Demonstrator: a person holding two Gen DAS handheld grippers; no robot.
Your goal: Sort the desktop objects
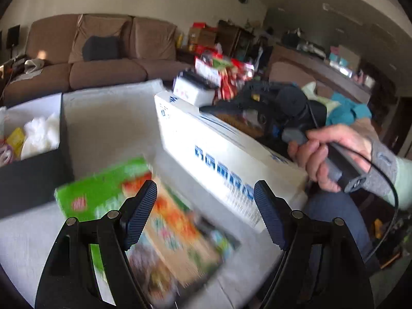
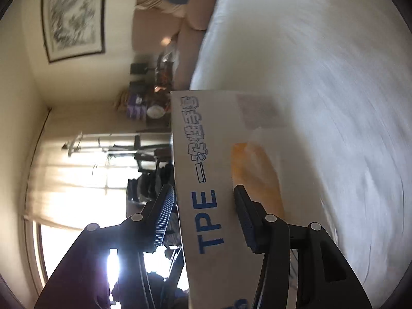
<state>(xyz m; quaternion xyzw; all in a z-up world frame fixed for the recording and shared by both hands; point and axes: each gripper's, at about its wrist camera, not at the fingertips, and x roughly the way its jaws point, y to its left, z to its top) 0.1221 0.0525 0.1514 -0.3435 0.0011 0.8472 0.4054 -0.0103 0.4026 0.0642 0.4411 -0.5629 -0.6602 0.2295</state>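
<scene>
At the far left of the left wrist view, a black bin (image 1: 33, 170) is seen on the white-covered surface (image 1: 108, 118), filled with white wrappers and a yellow packet. Just right of it and nearer the camera, a green box (image 1: 108, 200) with a blurred food picture is seen lying flat on the surface. The left gripper (image 1: 206, 213) is held above this box with its fingers (image 1: 140, 213) spread wide and nothing gripped; the box is seen below the gap, not pressed by either finger.

Further right, a long white box (image 1: 219, 149) with blue lettering is seen lifted at an angle over the surface, and a small white pack (image 1: 193, 90) is seen at its far end. At the right, the person's right hand (image 1: 327, 154) is wrapped around the handle of the other gripper, whose body is seen at the white box's far side. A brown sofa (image 1: 103, 59) is seen behind.

In the right wrist view, which is rolled sideways, the right gripper (image 2: 203, 216) is seen with the white box between its fingers (image 2: 164, 216), one on each face; the box is gripped while the fingers are closing. The surface fills the right of this view.
</scene>
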